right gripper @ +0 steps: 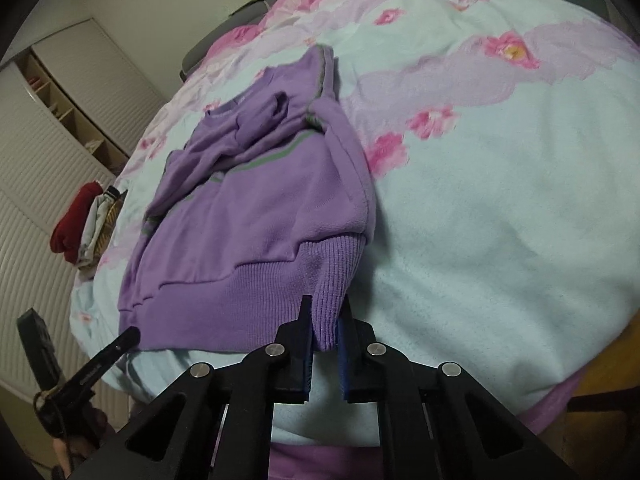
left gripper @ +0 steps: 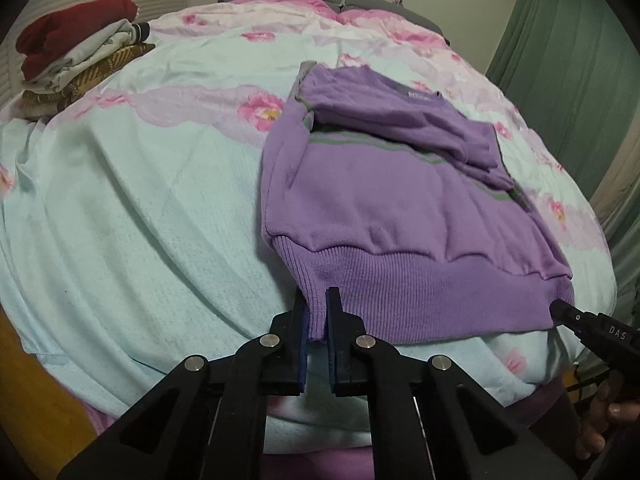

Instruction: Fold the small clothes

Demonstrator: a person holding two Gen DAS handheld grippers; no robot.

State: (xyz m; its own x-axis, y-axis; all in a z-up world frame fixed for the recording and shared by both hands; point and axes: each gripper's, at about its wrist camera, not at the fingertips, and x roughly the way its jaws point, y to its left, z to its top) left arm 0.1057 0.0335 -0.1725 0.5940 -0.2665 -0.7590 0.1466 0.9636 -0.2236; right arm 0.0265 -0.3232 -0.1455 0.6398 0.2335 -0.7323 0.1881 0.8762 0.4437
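Observation:
A purple sweater [left gripper: 380, 208] with a grey-green stripe lies flat on the bed, both sleeves folded across its chest and the ribbed hem toward me. My left gripper [left gripper: 316, 300] is shut on the hem's left corner, with the ribbed cloth pinched between its blue pads. In the right wrist view the same sweater [right gripper: 248, 208] shows, and my right gripper [right gripper: 326, 308] is shut on the hem's right corner. Each view catches the other gripper's tip at the opposite corner: the right gripper [left gripper: 560, 310] and the left gripper [right gripper: 130, 336].
A floral pale-blue and pink bedcover [left gripper: 140, 200] spreads wide to the sweater's left. A pile of folded clothes [left gripper: 76, 48] topped with a red one sits at the far left corner. Green curtain [left gripper: 560, 40] stands at the right, and slatted wardrobe doors [right gripper: 48, 152] beyond the bed.

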